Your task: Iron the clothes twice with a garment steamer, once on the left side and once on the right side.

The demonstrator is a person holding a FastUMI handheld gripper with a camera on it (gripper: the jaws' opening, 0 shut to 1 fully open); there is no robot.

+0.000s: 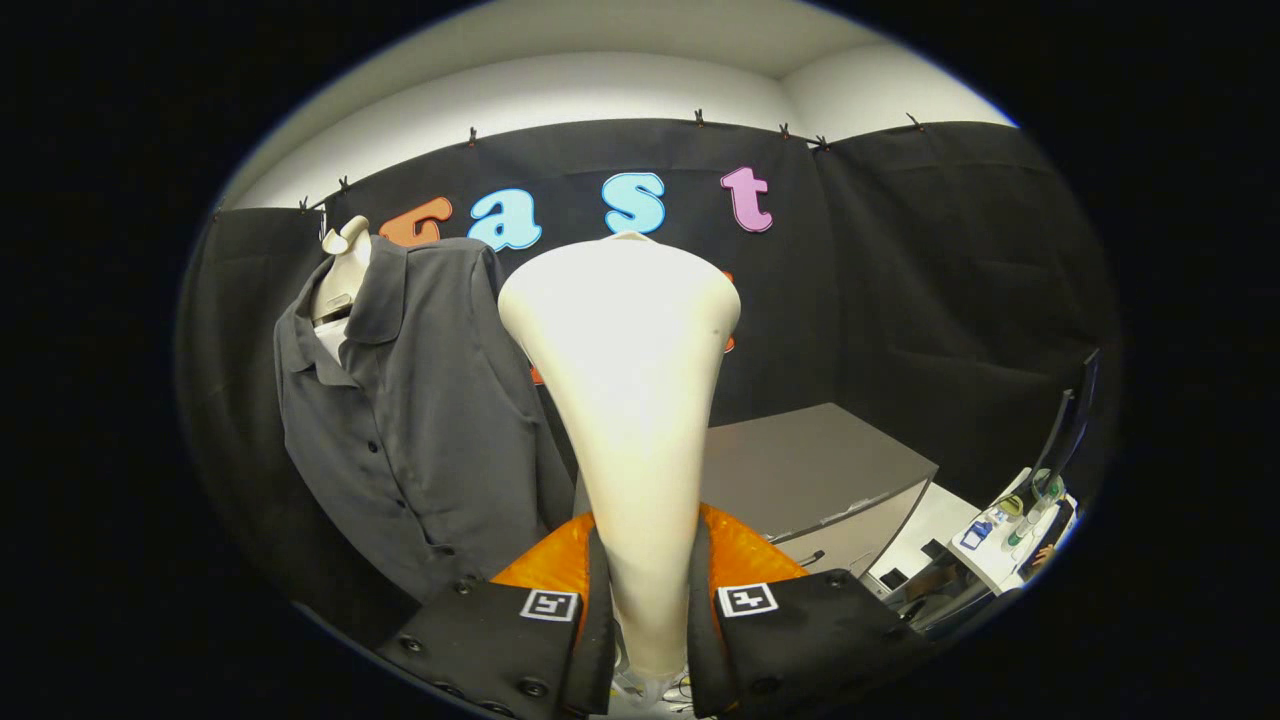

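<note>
Steamer [620, 400] handle base lost between the tongs [650, 600], contact of the pads hidden; head blocks part of the shirt [420, 400] and the wall behind. Shirt hem cut off below, far sleeve out of sight. Mannequin [345, 270] mostly covered by cloth. Small items on the far surface [1000, 560] too tiny to name.

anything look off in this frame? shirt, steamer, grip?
Nothing stands out. The gripper is shut on the cream steamer, held upright between the fingers. The grey shirt hangs on its mannequin, collar open, apart from the steamer.
</note>
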